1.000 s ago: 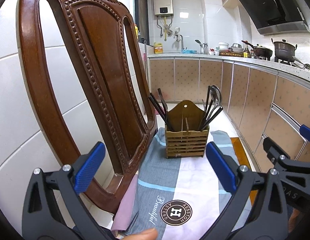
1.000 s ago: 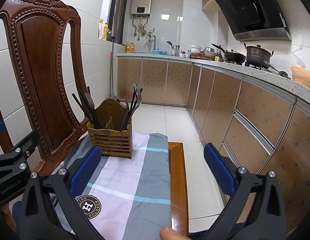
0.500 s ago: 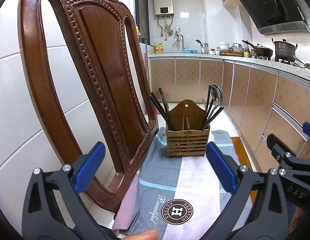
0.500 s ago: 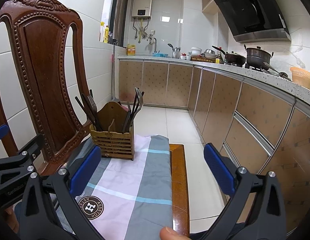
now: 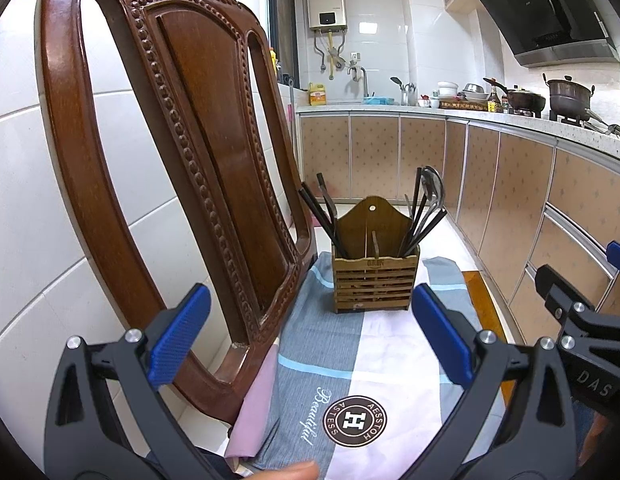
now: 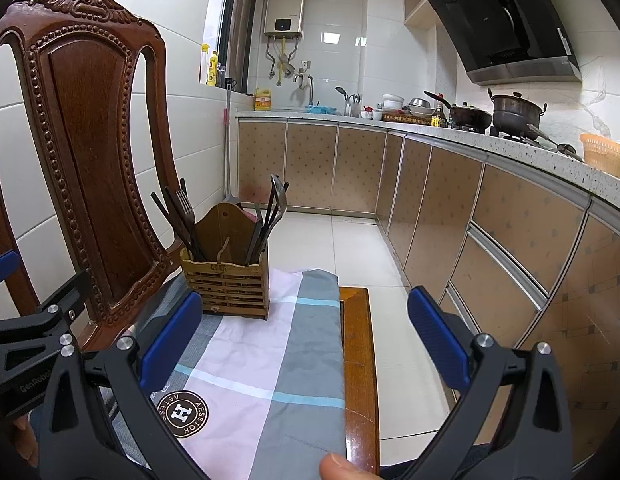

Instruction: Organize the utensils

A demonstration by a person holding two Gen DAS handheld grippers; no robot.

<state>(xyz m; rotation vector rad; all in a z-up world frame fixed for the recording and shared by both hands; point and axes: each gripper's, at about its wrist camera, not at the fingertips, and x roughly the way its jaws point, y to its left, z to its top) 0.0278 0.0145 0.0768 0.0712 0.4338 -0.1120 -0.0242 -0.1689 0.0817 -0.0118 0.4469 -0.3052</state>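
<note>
Both tongs, left (image 5: 310, 336) and right (image 6: 304, 340), gape empty and have drawn back slightly from the wooden caddy (image 5: 373, 282); its utensils (image 6: 182, 216) look sorted already.

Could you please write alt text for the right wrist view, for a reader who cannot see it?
A wooden utensil holder holding dark cutlery stands on a plaid cloth over a chair seat, beyond the open, empty right gripper. The carved chair back rises at left; kitchen cabinets line the right.
</note>
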